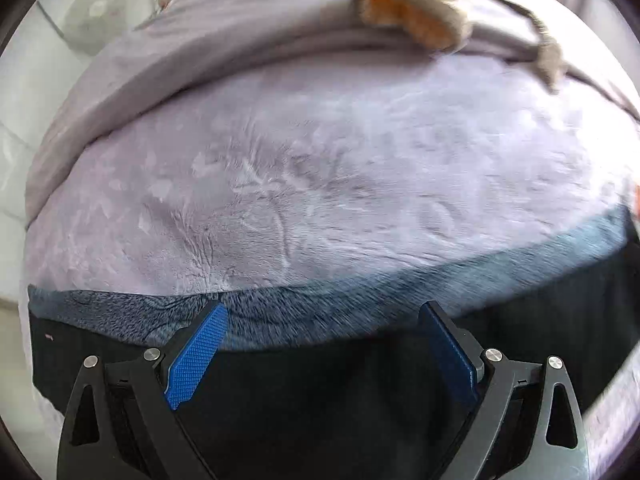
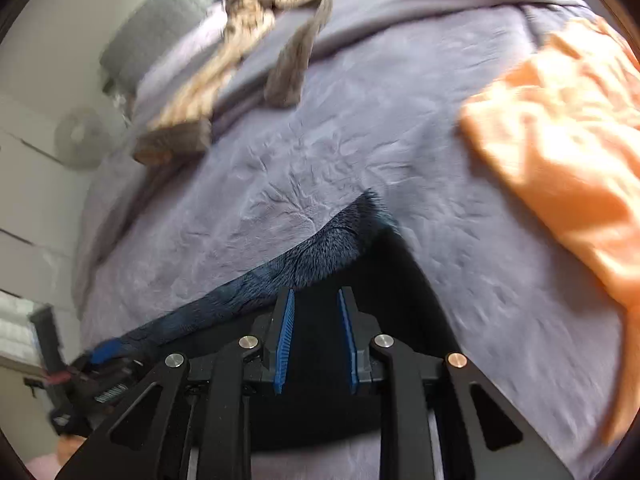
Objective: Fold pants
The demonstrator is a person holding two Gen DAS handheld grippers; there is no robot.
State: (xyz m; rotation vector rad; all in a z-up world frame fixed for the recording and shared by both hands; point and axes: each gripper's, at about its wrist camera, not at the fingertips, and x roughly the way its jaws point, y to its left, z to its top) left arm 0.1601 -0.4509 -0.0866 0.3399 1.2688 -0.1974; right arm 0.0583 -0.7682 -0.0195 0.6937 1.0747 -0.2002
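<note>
Pants (image 1: 320, 392) stretch sideways right under both grippers: left gripper (image 1: 322, 344) gapes wide, right gripper (image 2: 316, 340) narrow, holding nothing.

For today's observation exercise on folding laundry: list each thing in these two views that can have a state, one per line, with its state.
Pants: dark, lying flat on the bed, fleecy blue lining showing along the edge.
Left tongs: open wide over the pants, holding nothing.
Right tongs: narrow gap, pads not pressing, over the pants.
Orange garment: crumpled on the blanket.
Blanket: spread out, wrinkled.
</note>
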